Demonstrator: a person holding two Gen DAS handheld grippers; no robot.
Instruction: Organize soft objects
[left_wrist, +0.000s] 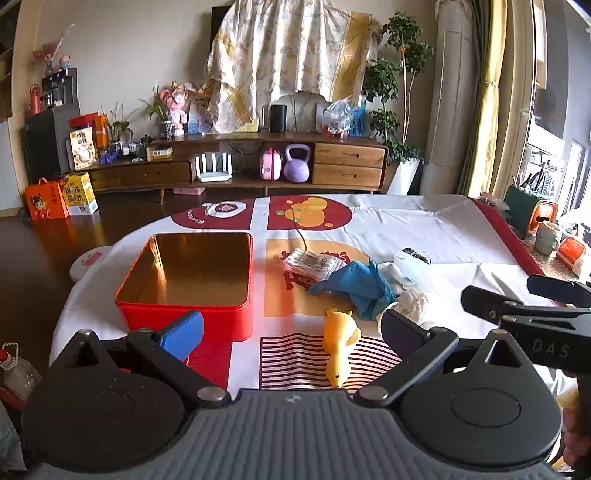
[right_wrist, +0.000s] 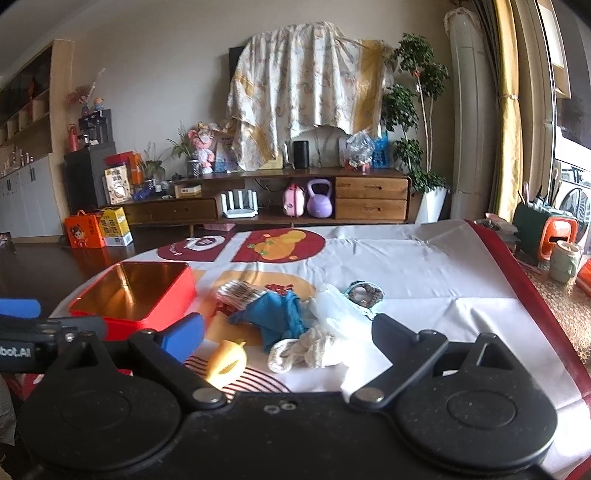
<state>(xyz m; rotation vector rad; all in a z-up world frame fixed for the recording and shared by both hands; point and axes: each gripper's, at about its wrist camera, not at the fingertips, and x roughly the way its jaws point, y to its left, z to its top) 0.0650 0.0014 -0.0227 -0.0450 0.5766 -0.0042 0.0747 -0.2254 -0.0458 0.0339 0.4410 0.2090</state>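
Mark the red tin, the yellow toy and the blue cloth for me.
red tin (left_wrist: 186, 320), left wrist view, front wall.
yellow toy (left_wrist: 339, 341), left wrist view, middle of body.
blue cloth (right_wrist: 282, 314), right wrist view, centre fold.

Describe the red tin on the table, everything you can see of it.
The red tin is a shallow rectangular box with rounded corners, lidless and open at the top. Its outside is glossy red; its inside looks like shiny gold metal and holds nothing. It sits flat and upright on the printed tablecloth, left of the pile of soft things, apart from them. In the left wrist view the open left gripper is close to its near wall; whether its blue finger touches the tin cannot be told.
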